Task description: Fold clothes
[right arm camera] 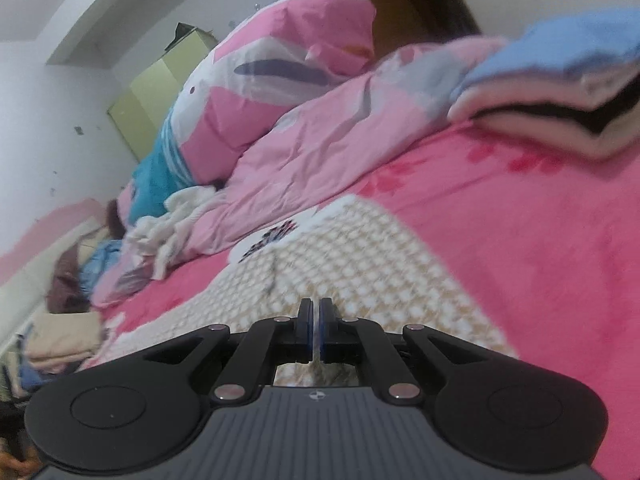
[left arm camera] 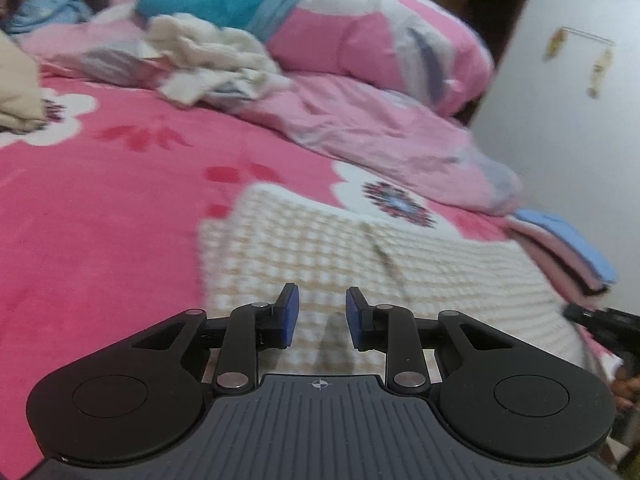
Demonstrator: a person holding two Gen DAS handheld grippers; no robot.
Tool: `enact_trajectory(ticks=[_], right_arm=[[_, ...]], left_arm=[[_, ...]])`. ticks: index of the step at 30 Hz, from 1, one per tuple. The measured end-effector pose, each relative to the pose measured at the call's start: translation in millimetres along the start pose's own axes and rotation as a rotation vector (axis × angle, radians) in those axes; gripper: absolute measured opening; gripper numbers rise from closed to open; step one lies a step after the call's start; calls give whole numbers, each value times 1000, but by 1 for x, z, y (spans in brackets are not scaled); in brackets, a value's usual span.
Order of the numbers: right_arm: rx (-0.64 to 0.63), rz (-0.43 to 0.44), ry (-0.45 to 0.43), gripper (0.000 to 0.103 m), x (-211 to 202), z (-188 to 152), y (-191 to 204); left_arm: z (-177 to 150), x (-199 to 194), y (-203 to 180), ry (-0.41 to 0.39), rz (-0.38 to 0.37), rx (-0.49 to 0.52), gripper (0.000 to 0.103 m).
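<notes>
Checked cream garment [left arm camera: 360, 248] flat on bed [left arm camera: 100, 220]; my left tongs [left arm camera: 322, 316] part-open, empty, right tongs [right arm camera: 316, 330] closed, empty, both angled down.

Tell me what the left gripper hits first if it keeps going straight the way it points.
Most likely the checked cloth lying on the pink bedspread; the left gripper points down at it, jaws apart and empty.
</notes>
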State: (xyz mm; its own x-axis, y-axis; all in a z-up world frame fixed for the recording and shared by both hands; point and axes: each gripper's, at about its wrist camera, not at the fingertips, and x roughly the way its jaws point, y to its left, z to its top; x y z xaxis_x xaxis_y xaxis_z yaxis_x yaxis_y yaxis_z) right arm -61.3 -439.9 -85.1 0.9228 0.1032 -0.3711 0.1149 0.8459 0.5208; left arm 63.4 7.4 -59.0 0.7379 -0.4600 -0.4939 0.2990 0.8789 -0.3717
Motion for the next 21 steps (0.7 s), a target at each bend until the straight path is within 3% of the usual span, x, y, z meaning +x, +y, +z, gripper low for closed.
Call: enact_trajectory(ticks=[2,6,10,13,18,21], right_arm=[[-15,9,-11,2,-2,4,8],[-99,133,30,2,11,7,45],[-235,256,163,2,43,-5,101],[-350,238,275,2,73,-19,129],[-225,226,281,1,93,6,96],[-127,150,244,1,96,27,63]], left_arm=[[5,-2,-1,-9,1,-2,28],[13,5,-22,-2,-60,54,31],[12,31,-54,40,-149,120,31],[9,51,-63,53,-165,141,31],[15,70,-38,75,-108,56,31],[21,70,-18,72,-92,-14,31]])
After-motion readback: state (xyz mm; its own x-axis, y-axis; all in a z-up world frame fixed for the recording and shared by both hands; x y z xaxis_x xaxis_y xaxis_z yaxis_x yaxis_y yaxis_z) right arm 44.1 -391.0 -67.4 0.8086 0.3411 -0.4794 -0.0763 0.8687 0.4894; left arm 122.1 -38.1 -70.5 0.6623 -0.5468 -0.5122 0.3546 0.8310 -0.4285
